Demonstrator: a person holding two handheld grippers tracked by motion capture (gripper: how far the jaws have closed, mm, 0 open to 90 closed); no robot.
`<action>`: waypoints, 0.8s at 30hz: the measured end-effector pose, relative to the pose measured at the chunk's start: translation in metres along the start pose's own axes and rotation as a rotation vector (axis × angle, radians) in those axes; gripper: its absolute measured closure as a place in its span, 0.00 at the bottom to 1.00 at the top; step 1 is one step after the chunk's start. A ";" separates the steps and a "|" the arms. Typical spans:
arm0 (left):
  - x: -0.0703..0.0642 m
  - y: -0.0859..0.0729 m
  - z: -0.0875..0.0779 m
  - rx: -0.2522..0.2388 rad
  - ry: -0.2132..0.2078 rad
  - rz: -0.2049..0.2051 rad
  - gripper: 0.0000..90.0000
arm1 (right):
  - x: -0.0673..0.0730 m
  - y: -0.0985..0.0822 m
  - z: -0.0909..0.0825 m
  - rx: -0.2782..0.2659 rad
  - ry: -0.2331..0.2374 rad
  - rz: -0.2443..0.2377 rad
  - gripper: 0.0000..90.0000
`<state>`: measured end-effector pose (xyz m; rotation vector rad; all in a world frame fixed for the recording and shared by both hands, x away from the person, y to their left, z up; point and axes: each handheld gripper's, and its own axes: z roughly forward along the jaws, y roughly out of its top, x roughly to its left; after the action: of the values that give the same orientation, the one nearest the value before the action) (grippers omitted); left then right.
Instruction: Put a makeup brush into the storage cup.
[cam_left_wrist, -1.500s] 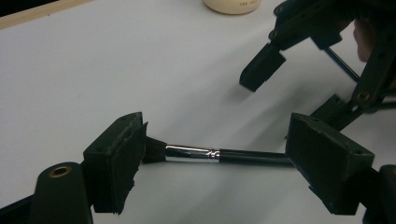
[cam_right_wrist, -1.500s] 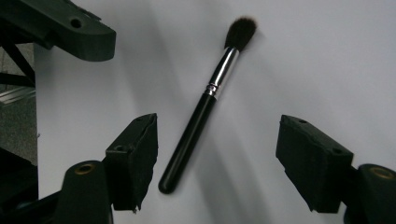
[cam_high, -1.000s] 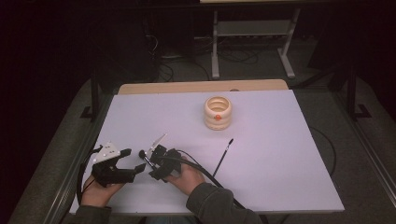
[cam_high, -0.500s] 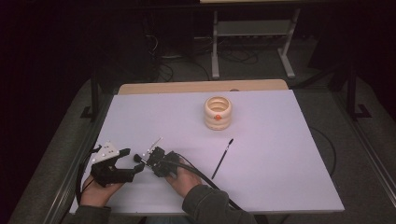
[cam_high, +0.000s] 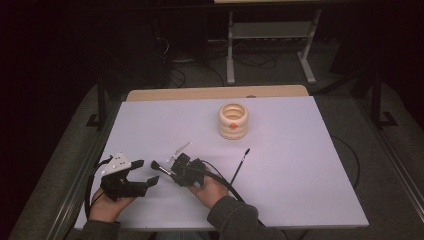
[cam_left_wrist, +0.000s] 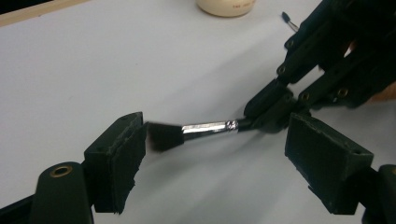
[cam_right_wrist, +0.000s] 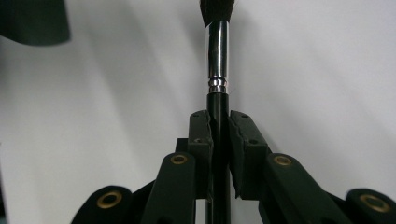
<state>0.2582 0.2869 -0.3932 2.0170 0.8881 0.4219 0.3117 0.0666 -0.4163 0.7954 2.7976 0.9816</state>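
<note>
Desk (cam_high: 300, 165) surface, white and broad, took up most of the high view, with a tan strip along its far edge and dark floor, cables and a grey stand beyond. Largest of the things on it was a cream ribbed holder (cam_high: 233, 120) with an orange spot, standing upright toward the far middle, well apart from both hands. Near the front left, the left hand-held gripper (cam_high: 145, 173) lay low over the desk with its jaws spread wide and nothing pressed between its pads. Just to its right, the right hand-held gripper (cam_high: 169, 170) had just been closing its jaws, and they sat clamped on the black handle of a makeup brush (cam_left_wrist: 187, 131), the pads pressing it from both sides in the right gripper view. That brush reached out level toward the left hand-held gripper, its silver ferrule and dark bristle head lying inside the open gap, close to one pad, though whether it touched could not be told. A thin black brush (cam_high: 240, 165) lay slantwise on the desk to the right of the hands, between them and the holder, touching neither. Bare desk stretched wide to the right and far left; the front edge ran close under both wrists.
</note>
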 end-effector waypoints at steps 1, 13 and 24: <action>-0.001 0.000 0.001 0.001 -0.003 0.002 0.22 | 0.000 0.000 0.000 0.000 0.000 0.000 0.88; -0.018 0.009 0.024 0.036 -0.086 0.046 0.24 | -0.022 -0.031 -0.045 -0.066 -0.003 0.053 0.88; -0.036 0.025 0.057 0.074 -0.244 0.064 0.34 | -0.029 -0.064 -0.097 -0.176 -0.035 0.023 0.88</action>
<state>0.2773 0.2182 -0.4036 2.1154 0.6984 0.1737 0.2858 -0.0447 -0.3806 0.8150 2.6325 1.1854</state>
